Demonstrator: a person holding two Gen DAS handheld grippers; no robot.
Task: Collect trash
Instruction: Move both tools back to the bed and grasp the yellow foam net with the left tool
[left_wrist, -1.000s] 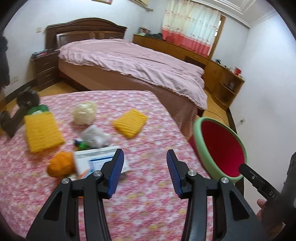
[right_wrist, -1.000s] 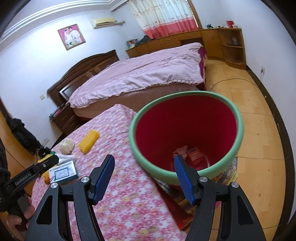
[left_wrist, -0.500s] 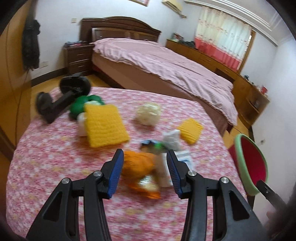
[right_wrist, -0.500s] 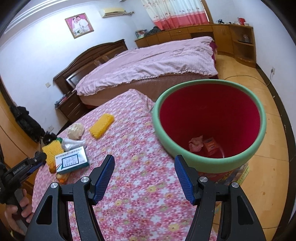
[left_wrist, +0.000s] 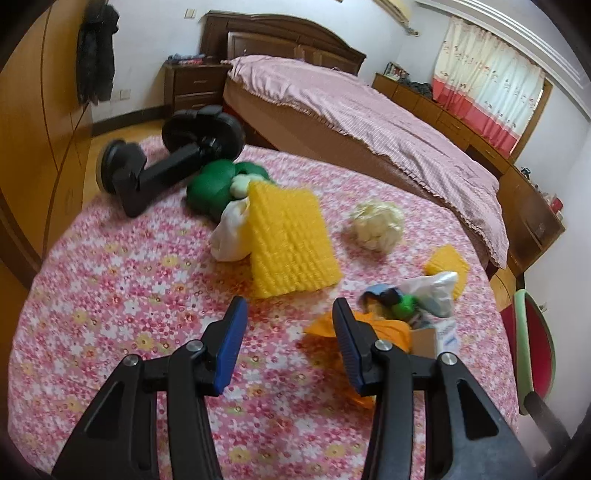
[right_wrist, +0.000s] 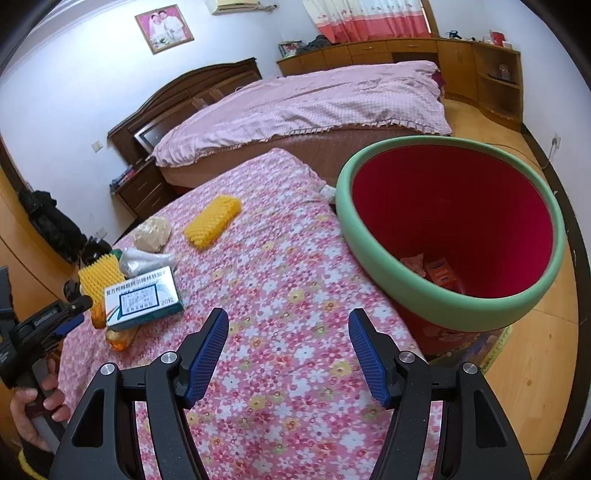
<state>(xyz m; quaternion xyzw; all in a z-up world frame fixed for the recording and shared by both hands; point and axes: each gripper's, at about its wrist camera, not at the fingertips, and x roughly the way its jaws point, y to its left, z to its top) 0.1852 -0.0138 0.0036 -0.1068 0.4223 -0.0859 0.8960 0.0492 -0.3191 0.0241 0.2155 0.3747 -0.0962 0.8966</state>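
A red bin with a green rim (right_wrist: 454, 229) stands beside the table's right edge, with some wrappers (right_wrist: 439, 273) at its bottom; its edge shows in the left wrist view (left_wrist: 532, 350). On the floral tablecloth (left_wrist: 129, 295) lie an orange wrapper (left_wrist: 384, 328), a crumpled white bag (left_wrist: 432, 291), a medicine box (right_wrist: 142, 299), a cream wad (left_wrist: 376, 225) and yellow sponges (left_wrist: 291, 240). My left gripper (left_wrist: 288, 339) is open and empty just left of the orange wrapper. My right gripper (right_wrist: 288, 350) is open and empty over the cloth, left of the bin.
A black stand (left_wrist: 166, 166) and a green toy (left_wrist: 214, 188) lie at the table's far left. A bed (left_wrist: 351, 110) stands behind the table, with a nightstand (left_wrist: 188, 88) and cabinets (right_wrist: 406, 55) along the walls. Wooden floor (right_wrist: 535, 369) lies right of the bin.
My left gripper has swung left across the table, so the orange wrapper now sits by its right finger. My right gripper has drawn back left from the bin mouth.
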